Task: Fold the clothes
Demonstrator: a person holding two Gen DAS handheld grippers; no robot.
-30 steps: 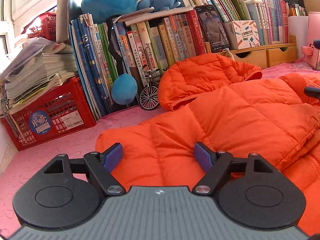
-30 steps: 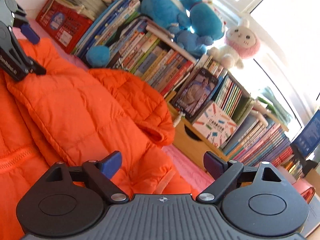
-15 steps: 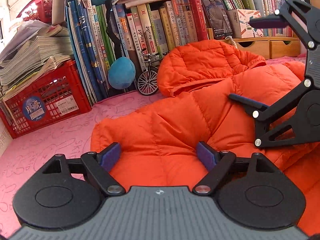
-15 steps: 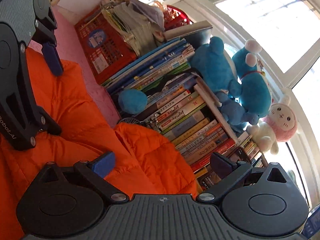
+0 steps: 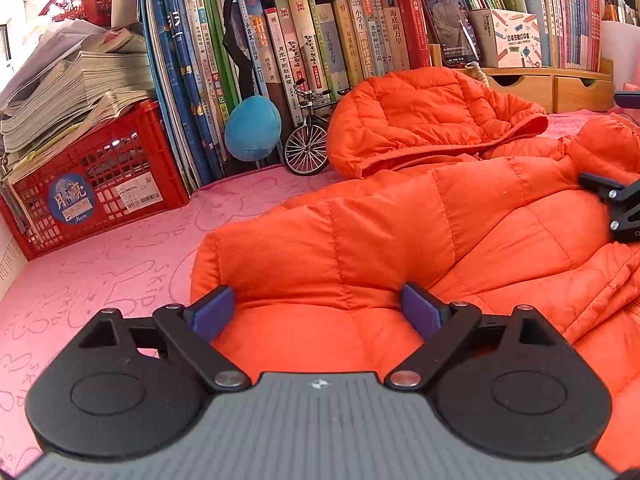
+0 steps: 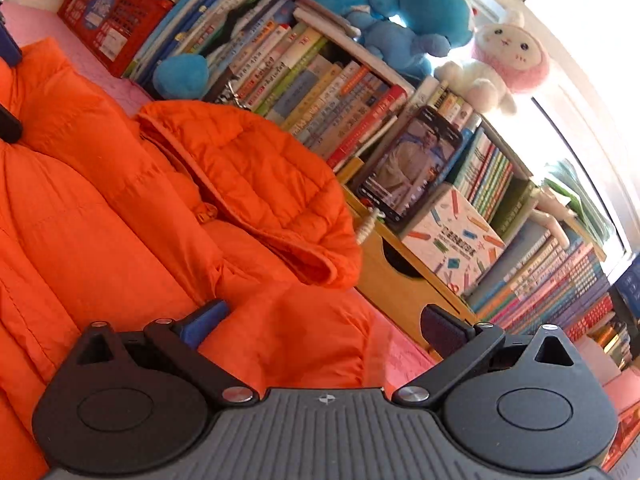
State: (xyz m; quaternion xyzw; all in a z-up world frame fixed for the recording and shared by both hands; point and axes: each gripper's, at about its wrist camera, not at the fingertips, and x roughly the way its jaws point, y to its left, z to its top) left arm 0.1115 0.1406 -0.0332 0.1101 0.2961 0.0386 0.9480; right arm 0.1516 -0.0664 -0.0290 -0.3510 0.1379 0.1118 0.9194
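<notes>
Orange quilted puffer jacket (image 5: 400,240) spread on pink patterned counter (image 5: 100,272), hood toward book row. Left tool (image 5: 316,308) released, fingers straddling jacket's near fold. Right tool (image 6: 320,320) released over jacket edge. Right view only: white-and-pink plush rabbit (image 6: 504,64). Left view only: miniature bicycle (image 5: 308,136).

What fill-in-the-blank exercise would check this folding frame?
1. The jacket spread on the pink mat is ___ in colour.
2. The left gripper has its jaws ___, with jacket fabric between them.
3. The toy bicycle stands against a row of ___.
4. The right gripper has its jaws ___.

Missing words: orange; open; books; open
</notes>
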